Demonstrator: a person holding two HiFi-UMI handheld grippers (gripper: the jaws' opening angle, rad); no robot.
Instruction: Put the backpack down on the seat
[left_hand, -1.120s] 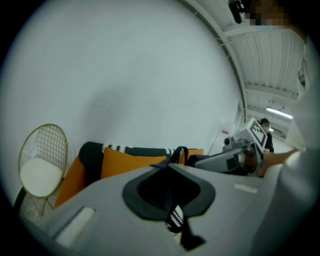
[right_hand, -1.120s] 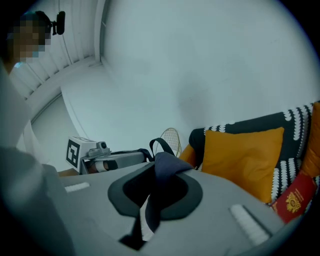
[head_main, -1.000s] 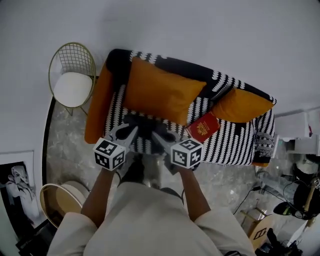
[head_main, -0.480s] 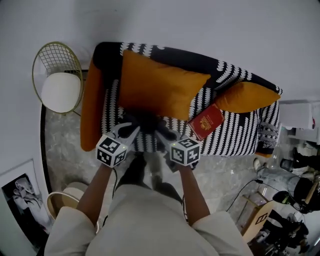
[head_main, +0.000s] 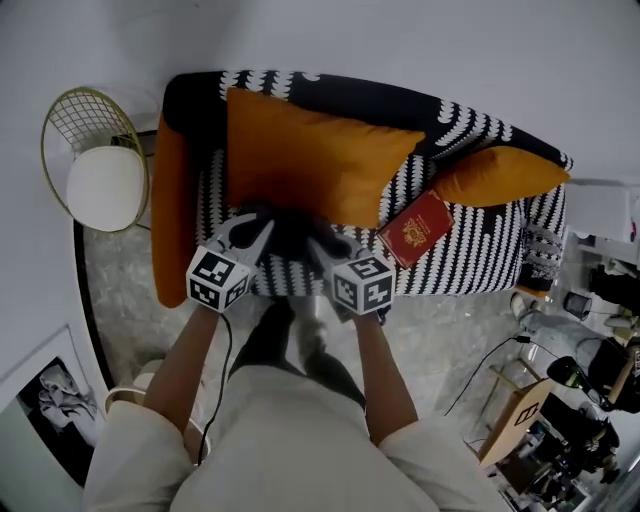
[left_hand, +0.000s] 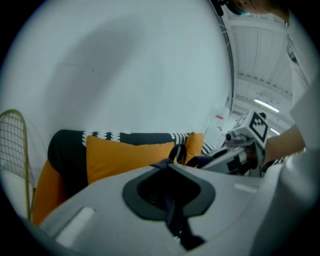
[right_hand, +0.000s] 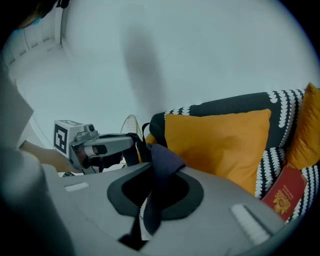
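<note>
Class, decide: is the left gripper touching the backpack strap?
Touching. The left gripper view shows the left gripper shut on the strap, which runs between its jaws.

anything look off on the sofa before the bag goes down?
One thing: a red booklet lies loose and askew on the striped sofa seat, right of the big orange cushion. It looks passport-like, odd for a seat. It sits beside the dark backpack, not under it. Nothing spilled or torn.

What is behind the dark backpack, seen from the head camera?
An orange cushion leans on the sofa back behind the backpack. The backpack hides the cushion's lower edge and the part of the seat below it.
</note>
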